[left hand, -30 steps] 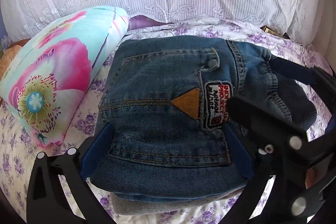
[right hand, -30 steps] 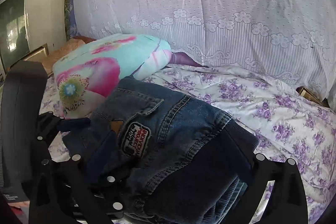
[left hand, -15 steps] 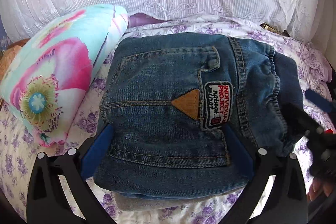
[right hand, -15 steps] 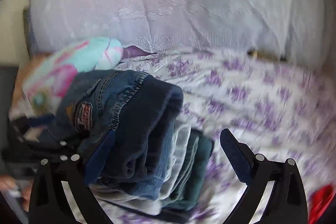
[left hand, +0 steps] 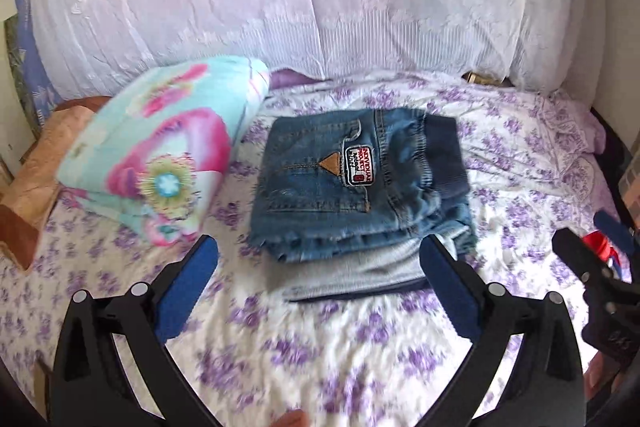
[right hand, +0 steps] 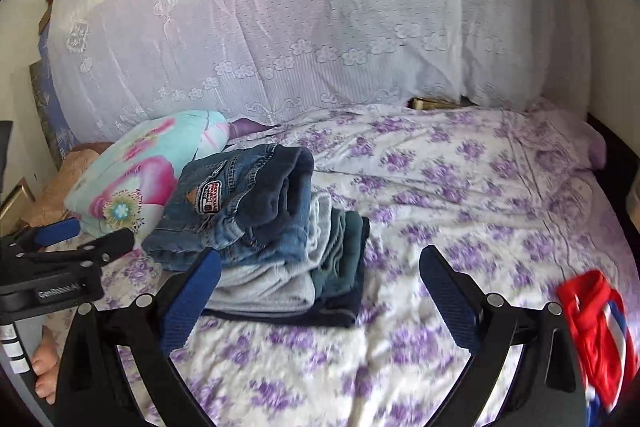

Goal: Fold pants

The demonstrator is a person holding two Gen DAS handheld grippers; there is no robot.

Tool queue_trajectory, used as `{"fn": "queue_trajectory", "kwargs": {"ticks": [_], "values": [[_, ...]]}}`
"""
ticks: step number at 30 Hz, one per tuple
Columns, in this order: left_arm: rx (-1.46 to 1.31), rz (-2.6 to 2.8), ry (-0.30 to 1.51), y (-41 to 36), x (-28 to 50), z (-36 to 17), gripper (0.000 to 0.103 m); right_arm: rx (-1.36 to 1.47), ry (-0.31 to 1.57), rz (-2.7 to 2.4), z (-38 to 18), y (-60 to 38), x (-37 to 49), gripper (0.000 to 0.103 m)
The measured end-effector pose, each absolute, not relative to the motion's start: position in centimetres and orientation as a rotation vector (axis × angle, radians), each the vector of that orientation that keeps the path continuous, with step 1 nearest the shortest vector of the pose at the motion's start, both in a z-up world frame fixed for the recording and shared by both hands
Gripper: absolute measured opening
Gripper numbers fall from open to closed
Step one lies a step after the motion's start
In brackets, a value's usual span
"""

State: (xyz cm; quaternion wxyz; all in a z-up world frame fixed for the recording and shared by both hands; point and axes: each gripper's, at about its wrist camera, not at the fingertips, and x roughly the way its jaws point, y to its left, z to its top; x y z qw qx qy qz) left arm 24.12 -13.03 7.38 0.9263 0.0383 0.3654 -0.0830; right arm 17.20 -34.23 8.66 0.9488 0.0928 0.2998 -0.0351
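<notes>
Two grippers: both with jaws spread wide and nothing between the blue pads
Left gripper: hangs above the flowered sheet, just short of the near edge of the clothes stack, not touching it; it also shows at the left edge of the right wrist view, jaws apart there too
Right gripper: held over bare sheet to the right of the stack, its left finger overlapping the stack's near corner in the picture, contact unclear; part of it is visible at the right edge of the left wrist view
Jeans: folded into a compact block, back pocket and embroidered patch facing up, dark ribbed waistband on the right side
Stack: jeans lie on top; below them a pale grey folded garment, a dark green one and a dark navy one at the bottom
Bedsheet: white with purple flowers, carrying the stack
Pillow: turquoise with pink flowers, just left of the stack
Lace cover: white, draped over bedding behind
Red garment: red with white and blue stripes, at the right edge, well apart from the stack
Person: fingers visible at the lower left of the right wrist view
</notes>
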Motion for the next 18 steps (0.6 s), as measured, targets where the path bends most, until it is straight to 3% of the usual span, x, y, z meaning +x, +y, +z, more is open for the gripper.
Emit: {"fn": "queue_trajectory", "kwargs": {"ticks": [9, 18], "values": [[-0.009, -0.207, 0.71, -9.8, 17.3, 12.9, 0.098, 0.158, 0.521, -0.055, 13.9, -31.5, 11.0, 0.1], [0.044, -0.192, 0.67, -9.2, 13.1, 15.1, 0.098, 0.114, 0.522, -0.019, 15.5, -29.0, 7.9, 0.1]]}}
